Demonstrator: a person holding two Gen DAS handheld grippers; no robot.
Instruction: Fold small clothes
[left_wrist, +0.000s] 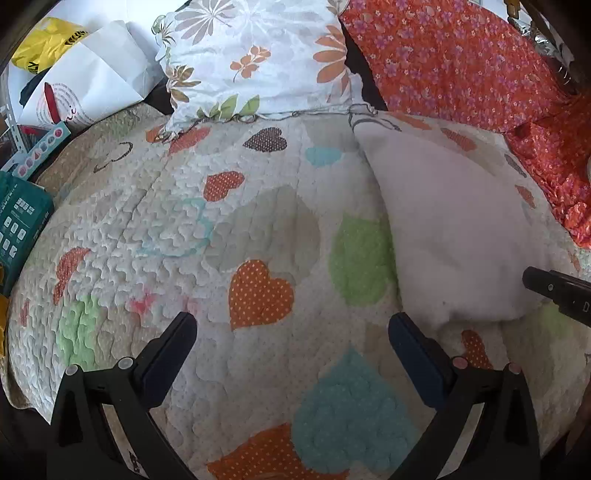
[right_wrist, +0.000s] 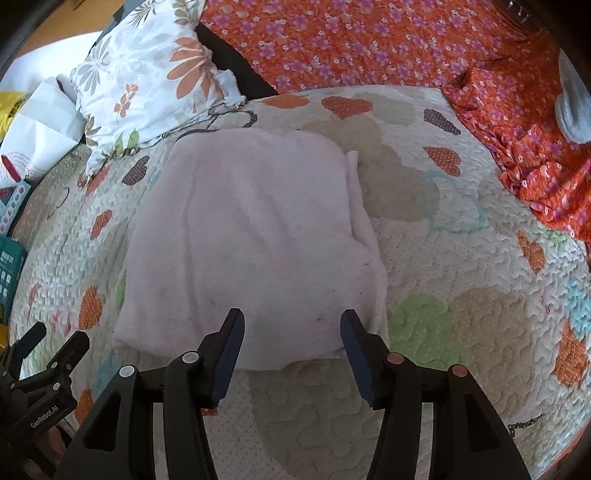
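Two grippers over a quilted bedspread w/ heart patches. Left gripper points down at bare quilt, jaws spread wide, nothing between them; an orange dotted heart sits just ahead of the gap. Right gripper has jaws parted abt halfway, tips at the near edge of a folded pale pink garment; cloth lies under and between the tips but pads aren't pinching it, so nothing held. Garment lies flat on the quilt in a rough rectangle, w/ a narrow flap sticking out along its right side in the right wrist view. In the left wrist view the same garment is off to the right, w/ a right-gripper finger at its near right edge. Floral pillow and orange flowered fabric lie beyond; paper bags at far left.
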